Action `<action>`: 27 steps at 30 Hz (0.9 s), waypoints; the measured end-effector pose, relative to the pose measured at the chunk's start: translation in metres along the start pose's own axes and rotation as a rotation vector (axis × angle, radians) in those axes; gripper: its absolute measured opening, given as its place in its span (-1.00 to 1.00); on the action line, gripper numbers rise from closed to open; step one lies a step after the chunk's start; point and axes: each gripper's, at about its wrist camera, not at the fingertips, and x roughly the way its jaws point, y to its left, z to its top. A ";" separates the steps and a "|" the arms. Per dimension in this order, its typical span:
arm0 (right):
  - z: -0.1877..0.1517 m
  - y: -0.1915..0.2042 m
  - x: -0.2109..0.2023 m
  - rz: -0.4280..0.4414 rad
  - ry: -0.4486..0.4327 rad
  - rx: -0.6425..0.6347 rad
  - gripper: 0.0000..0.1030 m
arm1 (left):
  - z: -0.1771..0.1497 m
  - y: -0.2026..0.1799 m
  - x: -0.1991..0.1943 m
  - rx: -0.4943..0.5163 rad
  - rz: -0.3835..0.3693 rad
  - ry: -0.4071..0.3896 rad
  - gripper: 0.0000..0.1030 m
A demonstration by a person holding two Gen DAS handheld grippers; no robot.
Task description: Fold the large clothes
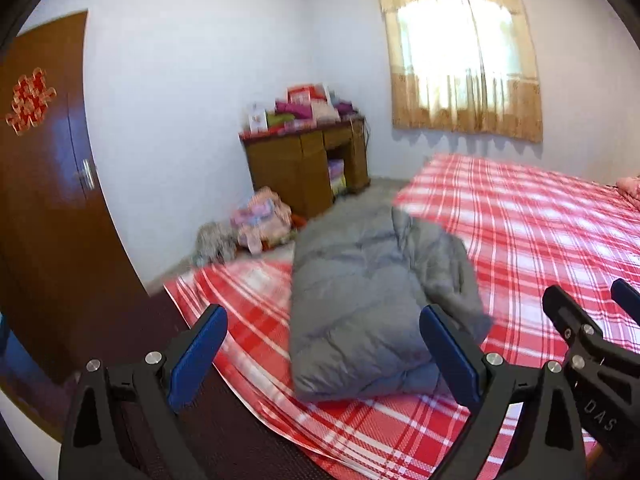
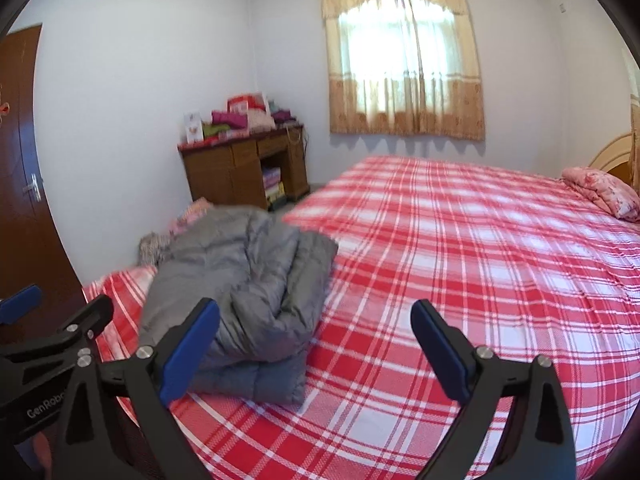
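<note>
A grey padded jacket [image 1: 372, 300] lies folded into a long bundle on the near left part of the bed; it also shows in the right wrist view [image 2: 244, 296]. My left gripper [image 1: 324, 350] is open and empty, held above the jacket's near end. My right gripper [image 2: 316, 348] is open and empty, just right of the jacket, over the sheet. Its fingers [image 1: 568, 316] show at the right of the left wrist view. The left gripper's fingers [image 2: 80, 320] show at the left of the right wrist view.
The bed has a red and white plaid sheet [image 2: 460, 264] and a pink pillow [image 2: 604, 192] at its far right. A wooden desk [image 1: 308, 168] piled with items stands by the wall. Bags [image 1: 260, 224] lie on the floor. A brown door [image 1: 44, 184] is at the left.
</note>
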 end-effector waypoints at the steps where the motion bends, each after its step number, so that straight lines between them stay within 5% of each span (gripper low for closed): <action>1: 0.004 -0.002 -0.007 -0.002 -0.024 0.010 0.93 | 0.004 0.001 -0.009 -0.004 -0.004 -0.021 0.89; 12: 0.033 -0.005 -0.056 0.008 -0.194 0.038 1.00 | 0.026 0.008 -0.061 -0.020 0.003 -0.130 0.89; 27: 0.033 -0.013 -0.062 0.001 -0.210 0.069 1.00 | 0.028 0.008 -0.066 -0.024 -0.015 -0.101 0.89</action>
